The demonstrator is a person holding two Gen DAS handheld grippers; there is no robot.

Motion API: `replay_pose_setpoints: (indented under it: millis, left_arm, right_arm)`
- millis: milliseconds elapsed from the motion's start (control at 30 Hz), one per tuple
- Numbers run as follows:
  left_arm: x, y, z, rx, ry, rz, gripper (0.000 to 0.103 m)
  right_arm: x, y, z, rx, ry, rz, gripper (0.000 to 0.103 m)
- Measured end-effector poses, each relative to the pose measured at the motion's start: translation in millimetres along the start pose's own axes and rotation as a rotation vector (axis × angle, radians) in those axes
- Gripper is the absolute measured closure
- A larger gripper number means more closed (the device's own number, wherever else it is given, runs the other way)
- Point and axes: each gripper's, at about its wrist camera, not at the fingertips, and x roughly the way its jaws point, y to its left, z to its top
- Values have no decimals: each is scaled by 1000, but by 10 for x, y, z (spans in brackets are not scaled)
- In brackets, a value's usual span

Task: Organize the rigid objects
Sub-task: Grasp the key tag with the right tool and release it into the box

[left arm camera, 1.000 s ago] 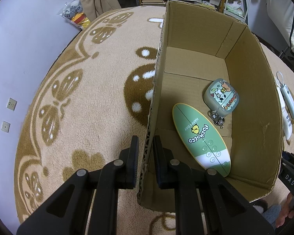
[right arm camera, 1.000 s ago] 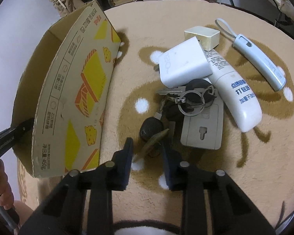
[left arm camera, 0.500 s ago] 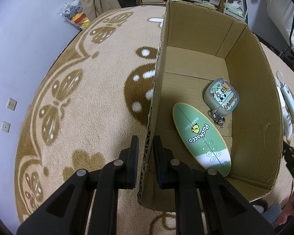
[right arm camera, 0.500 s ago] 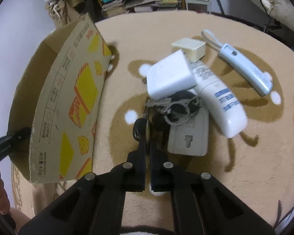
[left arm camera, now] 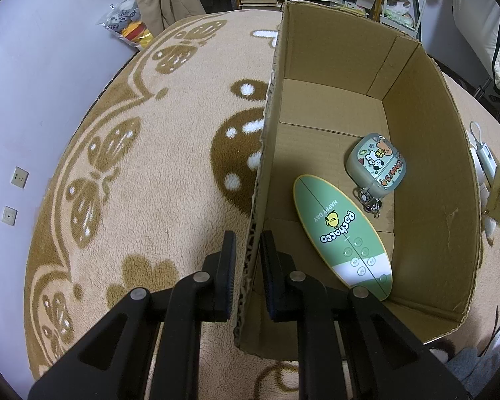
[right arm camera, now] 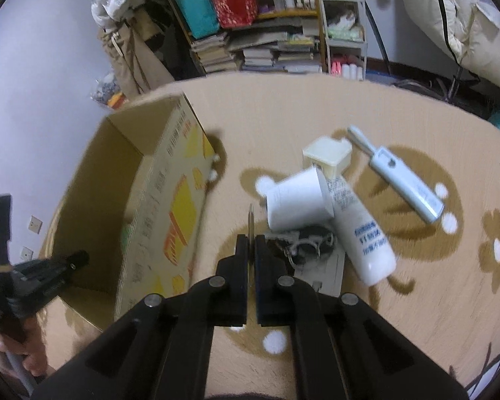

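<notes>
Cardboard box (left arm camera: 426, 173) on the patterned beige rug (left arm camera: 143, 180), open top up, its near left wall pinched between the jaws of the left gripper (left arm camera: 247, 256), one black finger outside, the other inside. Inside on the box floor: a green oval Pochacco board (left arm camera: 341, 233) lying flat just right of the inner finger, apart from it, and a grey cartoon-printed case (left arm camera: 376, 163) with a metal keyring beyond the board's far end, near the right wall. Right gripper (right arm camera: 251, 246) closed on a thin flat tag (right arm camera: 250, 223) held edge-on, sticking up past the fingertips, raised above the rug, just right of the box's printed yellow-and-orange outer wall. Beyond the fingertips and slightly right, heaped on the rug: dark key bunch (right arm camera: 303, 246) with rings atop a grey flat plate (right arm camera: 330, 266), white block charger (right arm camera: 298, 200) leaning over it, white tube (right arm camera: 360, 230) with blue print touching the charger, cream square box (right arm camera: 328, 155) behind, pale blue handled device (right arm camera: 406, 183) lying apart at far right. Motion blur across the right wrist view.
</notes>
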Motion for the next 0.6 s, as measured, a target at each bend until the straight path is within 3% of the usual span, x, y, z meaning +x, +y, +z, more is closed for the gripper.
replay_pose_setpoints:
  millis: [600]
  left_arm:
    - [1,-8,-5,0,1,-1,89]
  right_arm:
    - [-373,225,356,-31,-108,47,98]
